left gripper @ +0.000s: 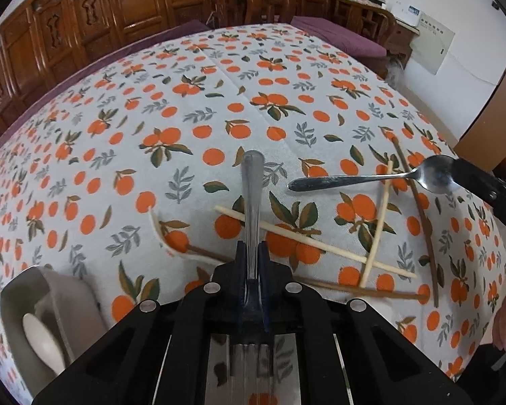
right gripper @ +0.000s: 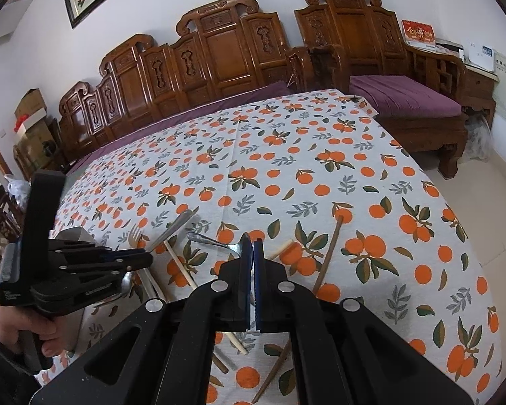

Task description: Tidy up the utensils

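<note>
Steel catches the light in both views. A fork (left gripper: 252,209) is clamped between the pads of the left gripper (left gripper: 252,253), its long axis running straight ahead along the fingers: the handle end points away from the camera, the tines point back toward it and show below the pads, blurred against the mount. From the right wrist the same fork (right gripper: 167,231) angles up and away, tines toward the person, and the left gripper (right gripper: 141,257) is held by a hand (right gripper: 27,327) cut off at the frame edge.

The right gripper (right gripper: 253,253) has its jaws pressed together on the bowl of a spoon (right gripper: 212,241), whose handle sticks out ahead and to its left; the bowl is almost wholly hidden by the pads. In the left view the spoon (left gripper: 371,177) lies nearly level, handle pointing left, bowl at the right gripper (left gripper: 469,175).

Ahead and right of the left gripper, 2 pale chopsticks (left gripper: 320,241) cross each other on the orange-patterned tablecloth (left gripper: 185,108), with 2 darker brown chopsticks (left gripper: 418,209) beyond and beneath them. A white ceramic spoon (left gripper: 162,236) lies to the left, partly covered. At the lower left sits a grey holder (left gripper: 71,290) with what may be a white spoon bowl inside; it is too cropped to be sure.
</note>
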`<control>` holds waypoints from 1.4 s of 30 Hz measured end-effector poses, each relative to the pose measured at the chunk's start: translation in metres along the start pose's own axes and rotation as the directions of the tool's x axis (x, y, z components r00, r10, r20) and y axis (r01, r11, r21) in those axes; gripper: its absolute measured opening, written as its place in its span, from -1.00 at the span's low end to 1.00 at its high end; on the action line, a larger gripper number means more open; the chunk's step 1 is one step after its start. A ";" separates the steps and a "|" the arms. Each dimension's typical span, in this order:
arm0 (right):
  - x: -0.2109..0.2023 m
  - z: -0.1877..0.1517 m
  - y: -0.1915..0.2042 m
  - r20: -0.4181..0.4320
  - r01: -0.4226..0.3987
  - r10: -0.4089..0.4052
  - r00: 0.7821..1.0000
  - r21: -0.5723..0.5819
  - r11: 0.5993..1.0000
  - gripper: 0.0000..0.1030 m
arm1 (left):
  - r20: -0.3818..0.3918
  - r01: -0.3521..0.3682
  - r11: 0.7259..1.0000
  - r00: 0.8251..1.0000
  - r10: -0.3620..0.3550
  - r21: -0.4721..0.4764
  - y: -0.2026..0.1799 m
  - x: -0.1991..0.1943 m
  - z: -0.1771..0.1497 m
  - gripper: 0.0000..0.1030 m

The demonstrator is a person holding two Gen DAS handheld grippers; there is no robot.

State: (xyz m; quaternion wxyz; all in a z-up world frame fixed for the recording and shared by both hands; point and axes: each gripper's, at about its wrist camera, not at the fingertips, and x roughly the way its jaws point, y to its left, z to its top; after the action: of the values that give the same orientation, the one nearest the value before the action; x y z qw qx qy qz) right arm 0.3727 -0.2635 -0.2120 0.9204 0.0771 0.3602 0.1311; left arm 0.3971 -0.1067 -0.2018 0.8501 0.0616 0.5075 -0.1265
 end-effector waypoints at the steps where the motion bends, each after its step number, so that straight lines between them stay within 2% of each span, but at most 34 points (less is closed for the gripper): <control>1: -0.001 0.000 0.001 0.005 0.000 0.000 1.000 -0.001 1.000 -0.96 | 0.007 -0.001 1.000 1.000 0.001 -0.001 0.001 -0.005 -0.002 -0.88; 8: -0.005 0.001 0.018 0.019 -0.029 0.029 0.999 -0.027 0.999 -0.96 | 0.067 -0.008 1.000 0.998 0.009 -0.016 0.012 -0.052 -0.023 -0.88; 14: -0.006 -0.002 0.040 0.020 -0.057 0.059 0.998 -0.069 0.996 -0.96 | 0.121 -0.013 0.998 0.992 0.021 -0.068 0.035 -0.095 -0.052 -0.88; 22: -0.005 -0.005 0.060 0.012 -0.080 0.082 0.997 -0.104 0.991 -0.96 | 0.180 -0.042 0.991 0.982 0.064 -0.124 0.063 -0.133 -0.080 -0.88; 26: -0.001 -0.006 0.066 0.003 -0.088 0.089 0.996 -0.114 0.990 -0.96 | 0.180 -0.067 0.984 0.979 0.097 -0.165 0.080 -0.132 -0.096 -0.88; 30: 0.005 -0.007 0.073 -0.009 -0.087 0.087 0.996 -0.124 0.988 -0.96 | 0.147 -0.072 0.974 0.983 0.106 -0.215 0.099 -0.117 -0.109 -0.88; 42: 0.019 -0.010 0.092 -0.036 -0.092 0.088 0.995 -0.149 0.984 -0.96 | 0.111 -0.082 0.963 0.987 0.114 -0.256 0.110 -0.093 -0.123 -0.88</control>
State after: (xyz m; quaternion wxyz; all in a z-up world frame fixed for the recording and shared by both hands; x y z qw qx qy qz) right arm 0.3621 -0.1692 -0.2099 0.9113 0.0214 0.3590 0.2006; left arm 0.2814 0.0417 -0.1816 0.8864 -0.0290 0.4615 -0.0228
